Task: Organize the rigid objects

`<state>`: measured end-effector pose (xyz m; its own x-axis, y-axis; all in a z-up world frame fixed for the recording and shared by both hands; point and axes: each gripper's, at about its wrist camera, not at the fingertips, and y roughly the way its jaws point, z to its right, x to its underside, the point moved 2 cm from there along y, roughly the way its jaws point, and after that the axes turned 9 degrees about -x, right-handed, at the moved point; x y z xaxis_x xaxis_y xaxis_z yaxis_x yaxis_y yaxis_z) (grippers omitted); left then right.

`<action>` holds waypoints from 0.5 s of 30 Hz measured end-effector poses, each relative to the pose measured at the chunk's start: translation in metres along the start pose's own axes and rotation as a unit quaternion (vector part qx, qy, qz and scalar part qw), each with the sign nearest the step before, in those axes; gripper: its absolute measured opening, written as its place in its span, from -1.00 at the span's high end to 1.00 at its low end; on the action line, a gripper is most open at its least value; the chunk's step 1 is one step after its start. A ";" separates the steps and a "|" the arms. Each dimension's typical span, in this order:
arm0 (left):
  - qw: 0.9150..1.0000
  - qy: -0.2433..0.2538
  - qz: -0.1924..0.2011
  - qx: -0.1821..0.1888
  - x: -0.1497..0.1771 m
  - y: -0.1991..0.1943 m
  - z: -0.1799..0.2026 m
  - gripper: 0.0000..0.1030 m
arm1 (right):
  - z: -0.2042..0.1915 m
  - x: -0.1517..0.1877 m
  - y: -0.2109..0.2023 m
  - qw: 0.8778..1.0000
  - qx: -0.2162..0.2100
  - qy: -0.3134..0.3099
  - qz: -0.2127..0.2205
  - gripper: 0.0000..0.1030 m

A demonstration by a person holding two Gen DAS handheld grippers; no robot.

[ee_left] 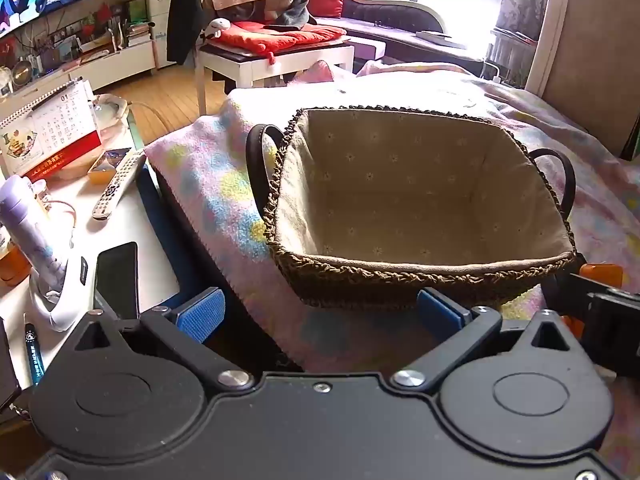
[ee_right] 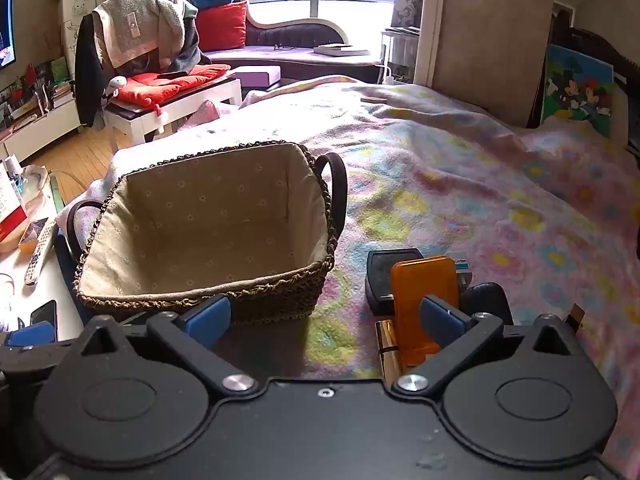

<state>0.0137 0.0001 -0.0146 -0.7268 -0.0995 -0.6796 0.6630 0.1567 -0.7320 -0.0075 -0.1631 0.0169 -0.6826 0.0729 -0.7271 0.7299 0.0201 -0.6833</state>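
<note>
the woven basket point(ee_right: 208, 240) on the flowered blanket point(ee_right: 460, 208) holds nothing yet, so by my reading none of the sorting is done, and both the left gripper point(ee_left: 320, 314) and right gripper point(ee_right: 324, 316) stand spread wide with nothing between their pads. only the right wrist view shows the objects waiting just beside the basket, an orange block point(ee_right: 424, 280) leaning on a black box point(ee_right: 386, 270) with a gold piece point(ee_right: 390, 344) below; the left view instead shows a side table point(ee_left: 132, 236) with a remote point(ee_left: 118, 182) and phone point(ee_left: 117, 278)

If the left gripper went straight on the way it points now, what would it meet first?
Probably the near rim of the woven basket, dead ahead of the open left gripper; depth is unclear, so it might meet the blanket first.
</note>
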 end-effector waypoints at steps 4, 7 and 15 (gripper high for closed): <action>1.000 0.001 0.001 0.003 -0.002 -0.002 -0.003 -0.92 | 0.001 0.000 0.001 1.000 0.000 0.000 -0.002 -0.98; 1.000 0.002 -0.001 0.005 -0.004 -0.001 -0.006 -0.92 | 0.001 0.001 0.001 1.000 0.000 0.000 -0.002 -0.98; 1.000 0.001 0.005 -0.003 0.001 -0.001 0.000 -0.92 | 0.001 0.003 0.004 1.000 0.000 0.000 -0.002 -0.98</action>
<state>0.0123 -0.0004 -0.0141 -0.7207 -0.0952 -0.6867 0.6691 0.1639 -0.7249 -0.0066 -0.1639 0.0121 -0.6860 0.0731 -0.7239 0.7268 0.0213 -0.6866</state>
